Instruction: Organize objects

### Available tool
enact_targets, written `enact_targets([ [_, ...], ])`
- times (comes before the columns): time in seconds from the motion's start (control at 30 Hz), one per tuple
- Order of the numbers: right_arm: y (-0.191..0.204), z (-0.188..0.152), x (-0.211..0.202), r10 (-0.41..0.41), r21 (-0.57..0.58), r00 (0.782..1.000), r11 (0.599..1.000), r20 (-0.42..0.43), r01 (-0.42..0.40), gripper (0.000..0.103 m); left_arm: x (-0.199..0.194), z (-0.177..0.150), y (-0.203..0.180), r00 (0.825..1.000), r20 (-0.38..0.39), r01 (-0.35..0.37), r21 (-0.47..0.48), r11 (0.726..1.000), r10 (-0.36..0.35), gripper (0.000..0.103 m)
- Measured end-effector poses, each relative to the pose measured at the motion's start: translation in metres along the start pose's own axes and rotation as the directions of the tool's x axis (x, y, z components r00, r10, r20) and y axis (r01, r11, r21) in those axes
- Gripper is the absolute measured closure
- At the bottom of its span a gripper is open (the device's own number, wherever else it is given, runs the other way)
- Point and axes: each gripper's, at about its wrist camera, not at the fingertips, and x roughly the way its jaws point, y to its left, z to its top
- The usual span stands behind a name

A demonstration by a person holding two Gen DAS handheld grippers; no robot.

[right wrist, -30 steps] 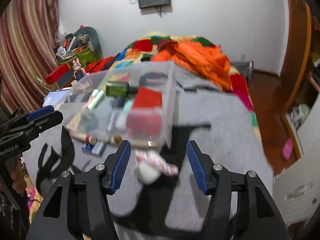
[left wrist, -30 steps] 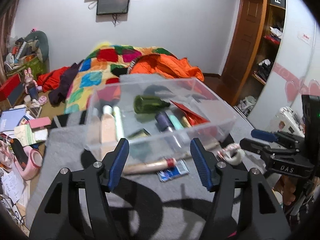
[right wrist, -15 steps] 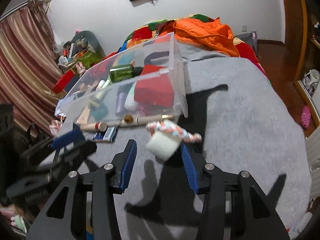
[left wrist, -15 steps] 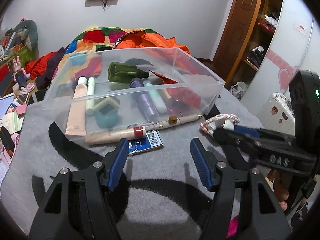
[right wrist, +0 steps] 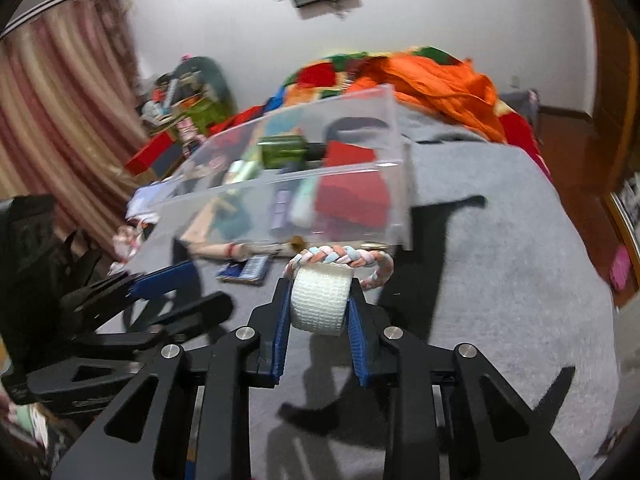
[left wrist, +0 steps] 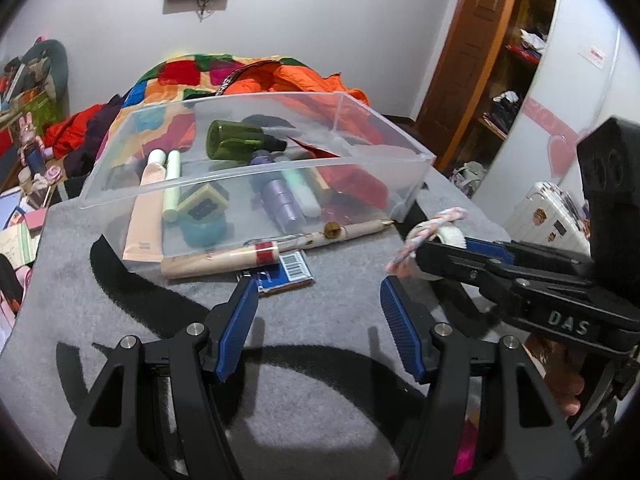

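On the grey blanket my right gripper [right wrist: 320, 288] has its jaws closing, both blue pads against the sides of a white tape roll [right wrist: 322, 300]. A pink, white and blue braided band [right wrist: 340, 256] lies across the roll's far side. In the left wrist view the same roll [left wrist: 450, 234] and band [left wrist: 418, 238] show at the right gripper's [left wrist: 424, 250] tips. My left gripper [left wrist: 317, 284] is open with nothing between its fingers, just short of a blue barcode packet [left wrist: 286, 274]. Beyond it stands a clear plastic box [left wrist: 384, 120] holding bottles and tubes.
A long beige tube [left wrist: 224, 258] and a thin stick with a gold knob [left wrist: 332, 232] lie against the box's near wall. An orange jacket [right wrist: 440, 80] and a patchwork quilt lie behind. A wardrobe and white suitcase [left wrist: 548, 216] stand right, floor clutter left.
My right gripper moved forward over the white roll and its jaws narrowed onto it. The left gripper dipped lower toward the blanket, and the box now sits lower in its view.
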Motion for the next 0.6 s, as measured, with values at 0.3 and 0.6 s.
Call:
enact_targets([
  [0.3,0.016,-0.001,-0.007,0.111,-0.074,0.993,0.991,-0.05,-0.115,0.079,0.0,-0.015,-0.018,0.999,-0.012,0.036,0.084,0.996,-0.035,0.04],
  [0.6,0.045,0.002,-0.016,0.11,-0.183,0.992,0.976,-0.056,-0.119,0.089,0.005,-0.019,-0.006,0.999,-0.002,0.041,0.036,0.999,-0.041,0.051],
])
